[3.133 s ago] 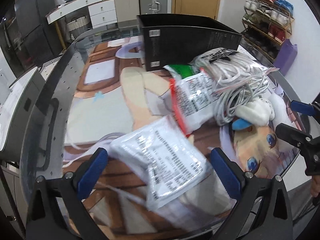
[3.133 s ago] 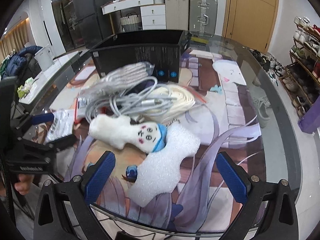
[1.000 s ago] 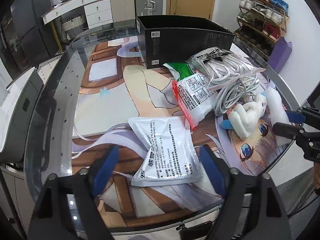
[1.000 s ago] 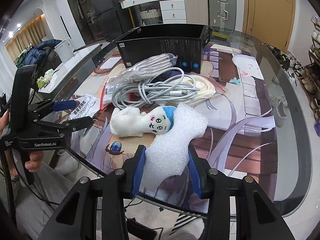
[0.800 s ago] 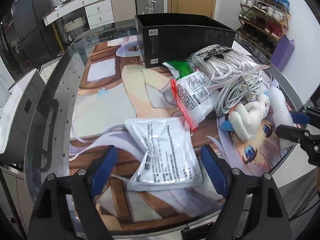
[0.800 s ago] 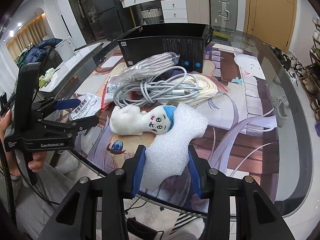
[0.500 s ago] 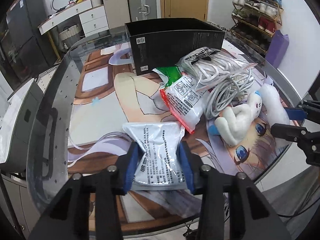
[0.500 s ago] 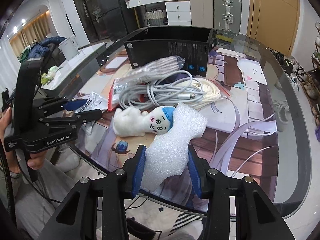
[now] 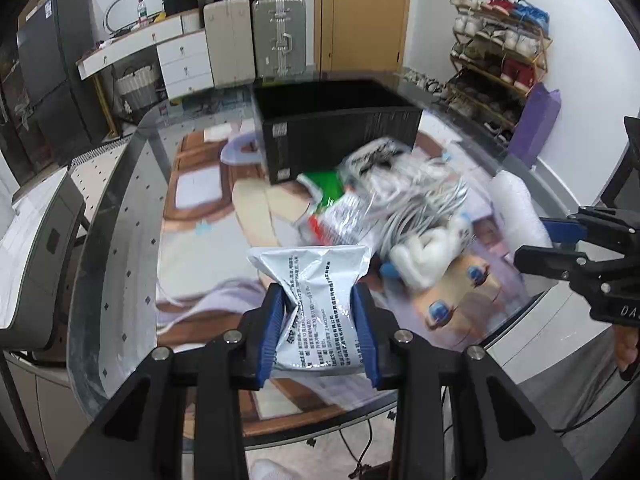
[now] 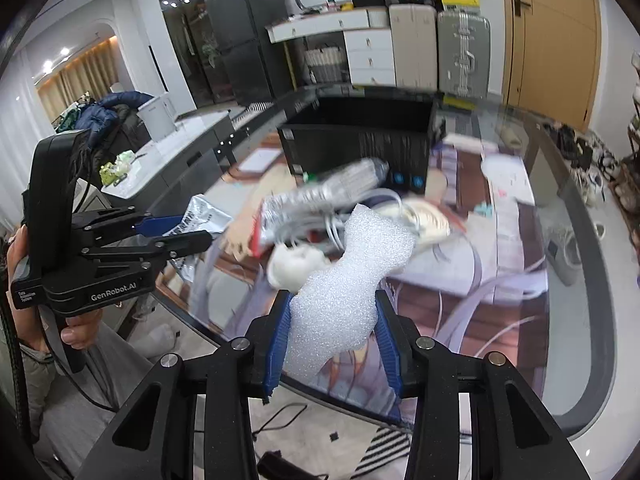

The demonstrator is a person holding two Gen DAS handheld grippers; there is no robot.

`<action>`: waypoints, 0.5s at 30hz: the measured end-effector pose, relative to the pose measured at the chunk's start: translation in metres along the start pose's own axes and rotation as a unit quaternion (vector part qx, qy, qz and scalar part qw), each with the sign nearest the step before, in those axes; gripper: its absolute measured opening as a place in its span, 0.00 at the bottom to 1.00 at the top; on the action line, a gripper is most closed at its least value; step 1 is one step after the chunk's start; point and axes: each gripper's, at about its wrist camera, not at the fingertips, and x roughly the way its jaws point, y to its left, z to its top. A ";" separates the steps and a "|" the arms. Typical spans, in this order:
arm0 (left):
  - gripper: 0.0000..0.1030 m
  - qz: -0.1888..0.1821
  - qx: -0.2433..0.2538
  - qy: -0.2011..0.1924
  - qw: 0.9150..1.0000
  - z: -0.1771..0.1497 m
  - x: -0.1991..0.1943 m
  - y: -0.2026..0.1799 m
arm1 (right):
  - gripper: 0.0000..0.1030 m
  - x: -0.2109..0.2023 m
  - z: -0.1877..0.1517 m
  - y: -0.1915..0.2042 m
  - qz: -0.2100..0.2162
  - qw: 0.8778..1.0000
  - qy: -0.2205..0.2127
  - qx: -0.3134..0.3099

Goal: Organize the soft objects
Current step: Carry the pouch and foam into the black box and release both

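Carrying both loads toward the open black rectangular box (image 9: 336, 128) at the far side of the glass worktop (image 9: 120, 216) is where trouble could come. The right tool (image 10: 332, 334) is clamped on a white waisted foam sheet (image 10: 352, 276) whose free end could flop and snag the box rim. The left tool (image 9: 318, 320), just closed, pinches a crinkled silver printed pouch (image 9: 316, 292); that slick film could slip out.

Room's evenly bright, ceiling spots glowing far left in the right wrist view. Heavy fisheye bend with black corners. The pile on the glass tabletop (image 9: 120, 240) is motion-smeared, though each gripper stays sharp.
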 end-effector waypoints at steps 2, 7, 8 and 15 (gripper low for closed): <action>0.32 -0.003 0.003 -0.011 1.000 0.007 -0.007 -0.003 | 0.40 -0.006 0.007 0.005 0.004 1.000 -0.012 -0.004; 0.33 -0.013 0.008 -0.041 0.999 0.033 -0.020 -0.009 | 0.40 -0.018 0.040 0.013 0.005 0.999 -0.045 -0.023; 0.33 -0.013 0.008 -0.046 0.999 0.038 -0.022 -0.010 | 0.40 -0.019 0.046 0.014 0.005 0.998 -0.052 -0.026; 0.33 0.004 0.006 -0.093 0.996 0.080 -0.021 -0.012 | 0.39 -0.013 0.089 0.017 -0.010 0.996 -0.078 -0.039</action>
